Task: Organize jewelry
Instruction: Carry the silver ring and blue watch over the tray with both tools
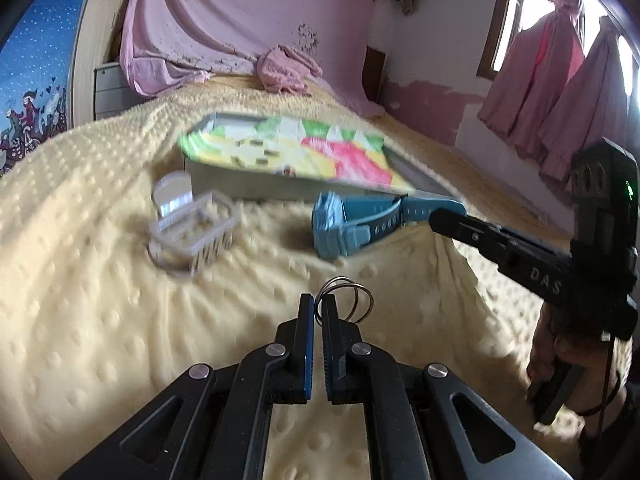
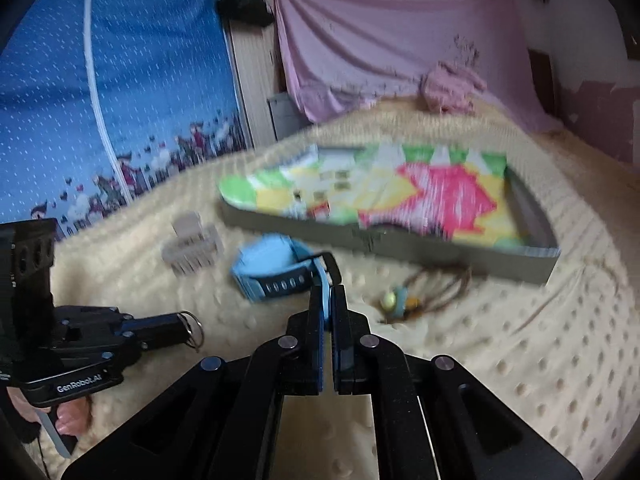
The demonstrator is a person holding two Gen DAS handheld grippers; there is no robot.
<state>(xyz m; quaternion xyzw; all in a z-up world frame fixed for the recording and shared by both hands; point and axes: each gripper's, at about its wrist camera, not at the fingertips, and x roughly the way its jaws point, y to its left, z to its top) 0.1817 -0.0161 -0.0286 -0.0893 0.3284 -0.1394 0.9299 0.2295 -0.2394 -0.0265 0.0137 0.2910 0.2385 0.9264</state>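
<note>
My left gripper (image 1: pixel 319 300) is shut on thin metal bangles (image 1: pixel 348 300), whose rings stick out past the fingertips above the cream blanket. In the right wrist view the same left gripper (image 2: pixel 182 326) shows at lower left with the bangles (image 2: pixel 192 330) in it. My right gripper (image 2: pixel 330 290) is shut on the strap of a light blue watch (image 2: pixel 272 270), which hangs just above the blanket. From the left wrist view the right gripper (image 1: pixel 434 216) reaches in from the right with the watch (image 1: pixel 344 224). A shallow grey box (image 2: pixel 400 240) with a colourful lining lies behind.
A clear plastic hair claw (image 1: pixel 192 224) lies left of the watch. A brown cord necklace with coloured beads (image 2: pixel 404 300) rests in front of the box. A pink cloth bundle (image 1: pixel 286 68) sits at the bed's far end. A person's hand (image 1: pixel 560 360) holds the right gripper.
</note>
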